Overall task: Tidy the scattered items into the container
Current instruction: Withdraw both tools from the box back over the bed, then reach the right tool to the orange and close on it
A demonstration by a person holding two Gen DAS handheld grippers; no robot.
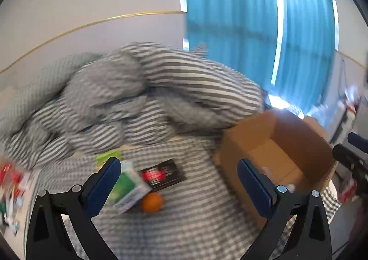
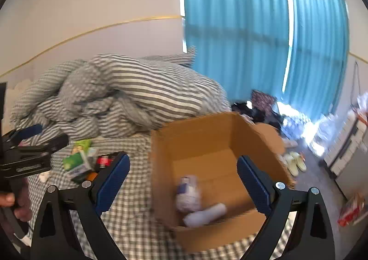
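Both claws released and empty; loose items lie on the bed left of the open box.

Rumpled grey-and-white striped duvet (image 1: 147, 89) heaped behind a checked bedsheet (image 1: 184, 220). Open brown cardboard box (image 2: 197, 135), stiff-walled, holds a white plastic bottle (image 2: 205, 214) and a blurred pale wrapped bundle (image 2: 188, 193), possibly tissues. On the sheet: flat black card packet (image 1: 164, 173), green-and-white carton (image 1: 130, 187), small round orange fruit (image 1: 152, 201) touching that carton. Left gripper (image 1: 179, 188) spread wide over them; right gripper (image 2: 184, 188) spread above the box. Carton: light, rigid, take across its narrow sides. Fruit: smooth, likely to roll, pinch at the middle, gently.
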